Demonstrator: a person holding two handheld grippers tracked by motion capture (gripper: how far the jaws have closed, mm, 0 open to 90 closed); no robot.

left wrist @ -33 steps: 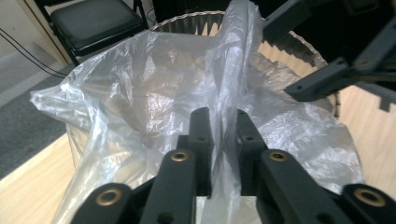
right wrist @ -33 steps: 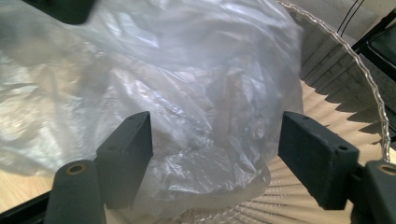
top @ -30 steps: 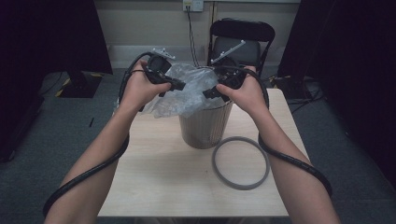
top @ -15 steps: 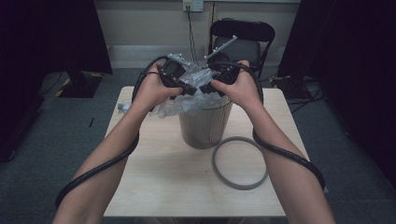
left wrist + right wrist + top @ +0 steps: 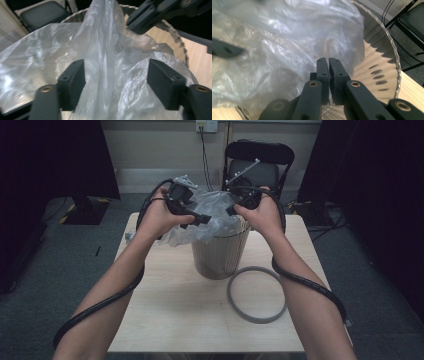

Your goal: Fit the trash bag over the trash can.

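Note:
A ribbed beige bin (image 5: 220, 255) stands mid-table with a clear plastic bag (image 5: 210, 212) bunched over its mouth. My left gripper (image 5: 202, 218) hovers over the bin's left rim. Its jaws have just been opening, and in the left gripper view they (image 5: 116, 80) stand wide apart, a fold of bag (image 5: 105, 50) loose between them and untouched by the pads. My right gripper (image 5: 231, 210) is at the right rim. Its jaws have just been closing and now sit pressed together (image 5: 327, 60) with bag film (image 5: 287, 45) at their tips. The bin's wavy wall (image 5: 374, 67) curves past it.
A grey ring (image 5: 256, 294) lies flat on the wooden table (image 5: 165, 310) just right of the bin. A black folding chair (image 5: 257, 162) stands behind the table's far edge. Cables trail along both forearms. Dark floor surrounds the table.
Both hands met close together above the bin half a second ago; they have since drawn a little apart and lower. The bag sits bunched between the two grippers.

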